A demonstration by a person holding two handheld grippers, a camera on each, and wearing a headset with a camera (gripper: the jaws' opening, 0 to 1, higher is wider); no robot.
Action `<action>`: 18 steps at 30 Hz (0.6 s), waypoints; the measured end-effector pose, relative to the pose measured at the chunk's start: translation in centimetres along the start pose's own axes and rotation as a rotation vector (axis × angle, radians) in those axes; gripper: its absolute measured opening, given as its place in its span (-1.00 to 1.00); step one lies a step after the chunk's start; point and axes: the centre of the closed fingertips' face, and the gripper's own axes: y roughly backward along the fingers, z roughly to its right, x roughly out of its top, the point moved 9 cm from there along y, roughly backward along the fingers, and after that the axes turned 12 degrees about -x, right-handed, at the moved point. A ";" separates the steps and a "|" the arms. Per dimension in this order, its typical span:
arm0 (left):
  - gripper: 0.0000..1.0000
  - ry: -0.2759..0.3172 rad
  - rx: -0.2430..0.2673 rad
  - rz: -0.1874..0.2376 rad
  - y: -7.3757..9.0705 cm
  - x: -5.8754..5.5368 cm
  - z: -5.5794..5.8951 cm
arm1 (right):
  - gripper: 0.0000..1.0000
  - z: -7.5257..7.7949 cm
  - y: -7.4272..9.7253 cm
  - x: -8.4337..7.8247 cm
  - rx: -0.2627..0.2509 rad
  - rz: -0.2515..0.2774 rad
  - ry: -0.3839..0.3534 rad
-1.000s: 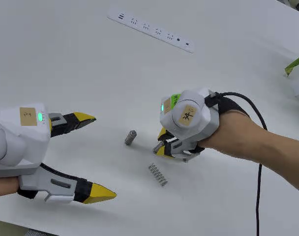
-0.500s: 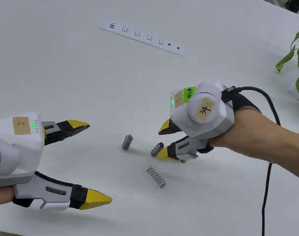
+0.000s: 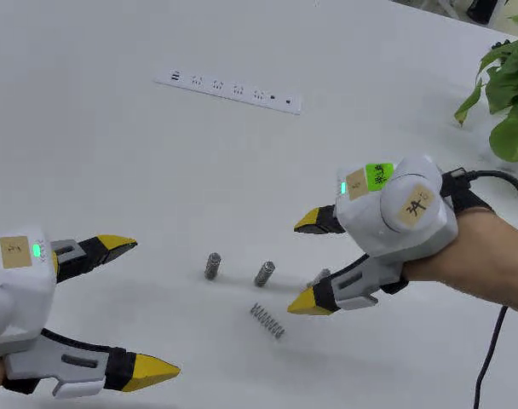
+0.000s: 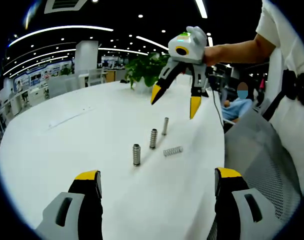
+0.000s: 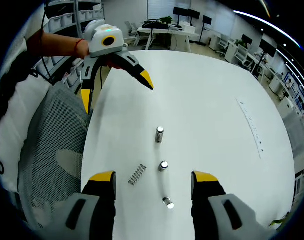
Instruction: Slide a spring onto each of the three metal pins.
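White surface, bright office lighting. A power strip is lying well beyond the loose spring, and a plant is leaning in far off to that spring's right.

Parts: three metal pins are standing upright in a short row just beyond the loose spring. Pin one and pin two are each wearing a coil over the shaft. Pin three, at the end of the row to the spring's right, is looking smooth in the left gripper view, so I am reading it as bare. The loose spring is lying flat on its side, near the row but touching no pin. It is probably sitting there as the last piece waiting for the last pin.

Claws: my right claw is hovering just to the right of the loose spring, jaws spread wide and gripping nothing. Its lower jaw is partly covering pin three in the head view. My left claw is hanging well to the spring's left, jaws equally wide and also carrying nothing. I am holding it out there so it is not crowding the row.

Status, my estimate: two of three pins are done.

Next move, as I am judging it: pinching the loose spring lightly across its coils, tipping it upright and lining its bore over pin three.

Risks: the spring rolling away or squashing under the jaws. I cannot tell whether the pins are fixed, so a nudge may be toppling one.
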 end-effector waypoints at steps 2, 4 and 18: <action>0.90 -0.002 0.003 -0.011 0.1 0.0 0.0 | 0.28 -0.2 0.6 -0.5 -0.008 0.019 -0.032; 0.90 -0.005 0.004 -0.018 0.2 0.1 0.1 | 0.32 -0.3 1.2 -1.1 -0.015 0.035 -0.056; 0.85 -0.010 0.009 -0.088 0.7 -0.1 0.3 | 0.61 -2.3 3.2 -5.4 -0.033 0.112 -0.188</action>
